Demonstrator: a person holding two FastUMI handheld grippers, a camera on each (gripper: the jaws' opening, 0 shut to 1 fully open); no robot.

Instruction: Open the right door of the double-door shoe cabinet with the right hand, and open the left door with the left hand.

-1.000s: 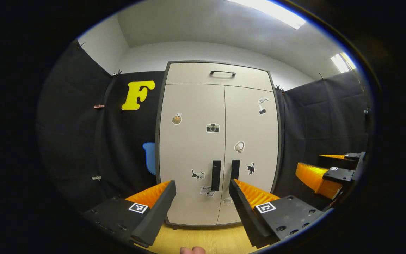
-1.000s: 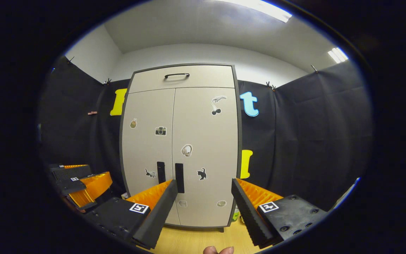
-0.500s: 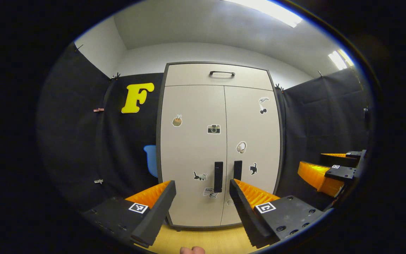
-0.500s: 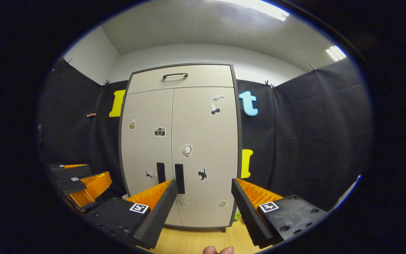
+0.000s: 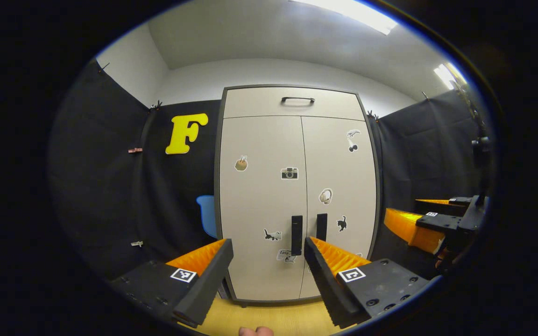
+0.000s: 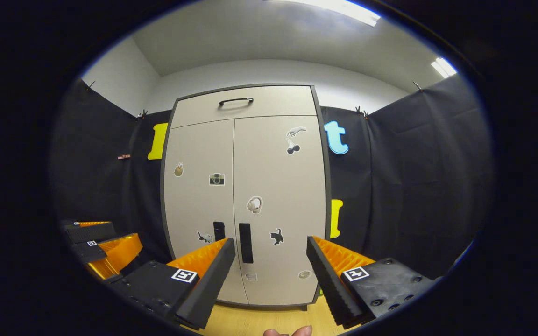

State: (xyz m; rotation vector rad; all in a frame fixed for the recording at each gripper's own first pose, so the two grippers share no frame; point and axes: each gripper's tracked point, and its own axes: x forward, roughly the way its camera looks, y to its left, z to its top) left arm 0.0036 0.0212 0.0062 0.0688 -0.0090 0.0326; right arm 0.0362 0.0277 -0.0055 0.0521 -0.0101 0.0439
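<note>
Shoe cabinet (image 5: 297, 196) upright on the wooden floor (image 5: 269, 317) against the booth's back wall, both doors closed and flush. Right door (image 6: 280, 205) and left door (image 5: 262, 205) meeting at a centre seam, each with a dark vertical bar handle beside it near the lower edge: right handle (image 6: 245, 242), left handle (image 5: 296, 228). Left gripper (image 5: 269, 270) and right gripper (image 6: 271, 270) well short of the cabinet, fingers spread wide, nothing held. Likely rigid panels on side hinges, light to swing. Handles narrow and probably smooth: grasp across the bar at mid-height, then pull outward along the hinge arc.
</note>
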